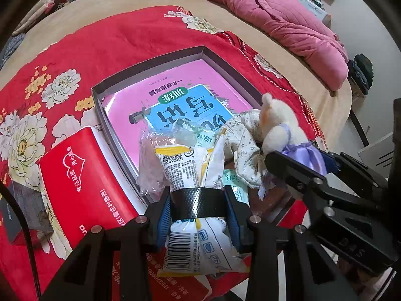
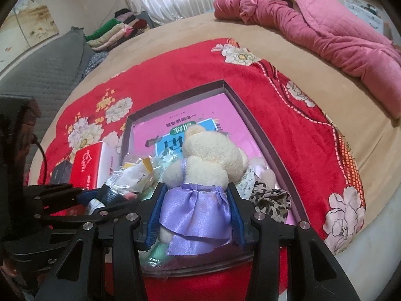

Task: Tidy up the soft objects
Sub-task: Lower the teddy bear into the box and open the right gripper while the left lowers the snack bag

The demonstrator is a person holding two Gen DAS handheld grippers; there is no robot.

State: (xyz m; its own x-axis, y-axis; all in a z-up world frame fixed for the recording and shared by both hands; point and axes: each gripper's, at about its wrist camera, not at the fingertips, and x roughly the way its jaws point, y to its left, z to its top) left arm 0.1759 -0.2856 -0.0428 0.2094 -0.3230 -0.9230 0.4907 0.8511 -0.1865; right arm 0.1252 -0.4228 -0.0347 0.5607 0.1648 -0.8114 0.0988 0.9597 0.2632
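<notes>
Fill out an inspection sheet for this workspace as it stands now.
Surface: red floral blanket over a tan bed.
Job's things: grey box holding a pink book; floral cloth and leopard-print cloth inside.
Clutter: red tissue pack left of the box.
Grippers: left gripper shut on white packet; right gripper shut on plush bear.
Cables: black cable at left.
Surroundings: pink quilt, folded clothes, curtains.

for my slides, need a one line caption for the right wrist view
Right gripper clamps a cream teddy bear in a purple dress above the shallow box.
</notes>
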